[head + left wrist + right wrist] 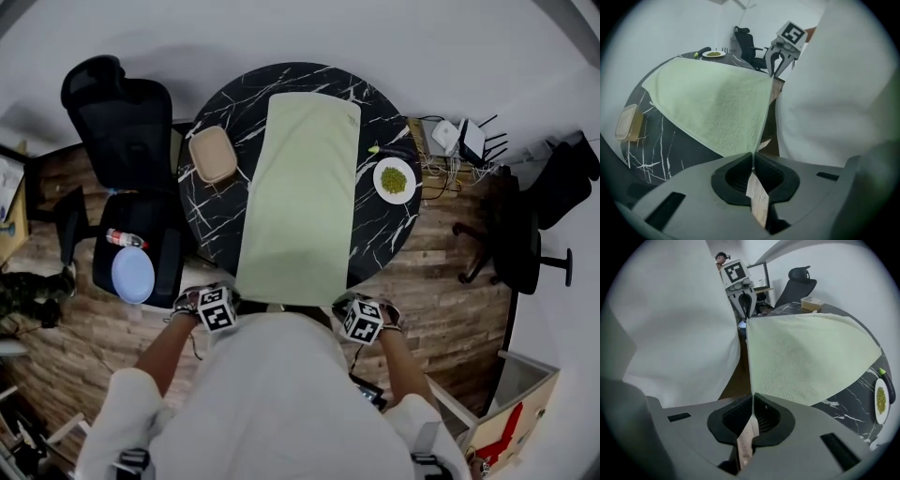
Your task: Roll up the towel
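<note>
A pale green towel [305, 197] lies lengthwise across the round black marble table [214, 220], its near end reaching over the table's edge toward the person. My left gripper [752, 157] is shut on the towel's near left corner, and the right gripper [751, 397] is shut on the near right corner. The towel's edge runs taut between them, lifted off the table. In the head view the left gripper [230, 302] and right gripper [345, 307] sit close to the person's body, with the fingertips partly hidden. Each gripper view shows the other gripper at the far end of that edge.
A beige lidded container [213, 155] sits on the table left of the towel. A white plate of green food [395, 179] sits at the right rim. A black office chair [127, 122] stands at the left, with a blue plate [133, 274] on a seat. A router and cables [459, 139] lie at the right.
</note>
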Motion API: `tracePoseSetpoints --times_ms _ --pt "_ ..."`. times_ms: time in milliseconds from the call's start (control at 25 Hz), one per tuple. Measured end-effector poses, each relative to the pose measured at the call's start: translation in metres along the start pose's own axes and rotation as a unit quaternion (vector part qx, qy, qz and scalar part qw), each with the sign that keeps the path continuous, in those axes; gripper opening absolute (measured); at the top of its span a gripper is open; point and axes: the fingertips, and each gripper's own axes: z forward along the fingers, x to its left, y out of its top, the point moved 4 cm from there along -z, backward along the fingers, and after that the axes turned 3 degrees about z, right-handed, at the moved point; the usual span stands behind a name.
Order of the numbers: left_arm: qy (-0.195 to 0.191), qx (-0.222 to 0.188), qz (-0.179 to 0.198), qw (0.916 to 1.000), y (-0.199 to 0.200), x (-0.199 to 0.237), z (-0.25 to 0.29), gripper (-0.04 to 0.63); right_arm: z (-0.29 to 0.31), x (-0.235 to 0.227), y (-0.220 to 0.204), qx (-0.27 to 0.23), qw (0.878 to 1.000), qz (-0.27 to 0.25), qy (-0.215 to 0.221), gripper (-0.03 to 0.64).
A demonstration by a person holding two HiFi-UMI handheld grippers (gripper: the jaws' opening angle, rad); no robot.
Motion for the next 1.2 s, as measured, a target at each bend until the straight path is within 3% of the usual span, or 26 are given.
tracePoseSetpoints --times_ms 160,360,600,800,960,1080,1160,1200 --pt "0.030 -0.031 -0.027 0.9987 0.010 0.024 -0.021 0.017 -0.026 -0.024 0.017 -0.056 0.997 0.043 -0.012 0.005" --pt "0.093 -0.075 -0.041 0.9920 0.035 0.076 -0.044 0.017 -0.055 -0.081 0.037 -0.111 0.987 0.075 -0.083 0.006" --pt "0.167 -0.099 -0.071 0.9785 0.061 0.137 -0.043 0.017 -0.051 -0.143 0.043 -0.079 0.973 0.074 -0.205 0.005" --pt "0.170 -0.080 -0.107 0.9764 0.059 0.158 -0.019 0.017 -0.027 -0.163 0.032 -0.052 0.963 0.118 -0.235 0.007" --pt "0.174 -0.080 -0.133 0.9724 0.055 0.157 -0.013 0.020 -0.027 -0.168 0.026 -0.062 0.952 0.141 -0.265 0.084" --pt "0.198 -0.103 -0.163 0.9611 0.052 0.165 -0.023 0.040 -0.042 -0.177 0.021 -0.087 0.932 0.161 -0.314 0.089" --pt "0.223 -0.129 -0.188 0.9476 0.052 0.174 -0.035 0.134 -0.054 -0.184 0.016 -0.102 0.915 0.177 -0.349 0.087" --pt "0.234 -0.141 -0.202 0.9405 0.051 0.178 -0.041 0.147 -0.060 -0.185 0.015 -0.110 0.907 0.184 -0.362 0.082"
